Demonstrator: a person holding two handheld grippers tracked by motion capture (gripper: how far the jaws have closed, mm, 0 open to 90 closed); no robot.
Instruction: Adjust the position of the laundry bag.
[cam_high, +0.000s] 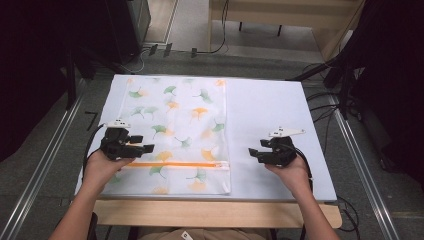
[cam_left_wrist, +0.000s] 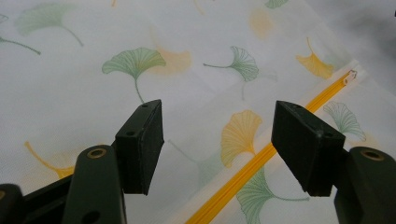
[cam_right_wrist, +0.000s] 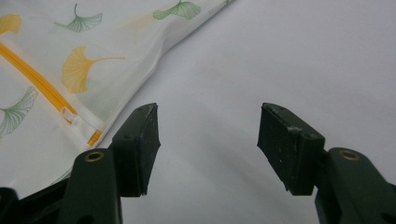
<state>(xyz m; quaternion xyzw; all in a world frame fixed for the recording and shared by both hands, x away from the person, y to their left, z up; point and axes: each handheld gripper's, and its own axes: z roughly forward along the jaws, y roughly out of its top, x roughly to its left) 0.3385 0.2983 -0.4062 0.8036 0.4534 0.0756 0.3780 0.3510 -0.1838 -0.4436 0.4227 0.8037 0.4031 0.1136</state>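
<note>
Pale table mat (cam_high: 270, 110) under both your hands. Left gripper (cam_high: 141, 144): jaws wide apart, nothing between them, hovering over orange zipper (cam_high: 175, 164) at its left end. Right gripper (cam_high: 256, 153): jaws apart, empty, over bare mat just right of mesh laundry bag (cam_high: 175, 130). Bag lies flat on left half of mat, long axis near-to-far; zipper runs left-right, pull (cam_right_wrist: 74, 122) at right end. Pin fabric with left, bring right onto pull squarely.

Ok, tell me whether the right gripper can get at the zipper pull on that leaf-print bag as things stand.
Probably yes. The right gripper is open over the bare table cover, and the zipper pull sits at the near edge of the leaf-print bag, just beside its jaws, with nothing between them.
</note>
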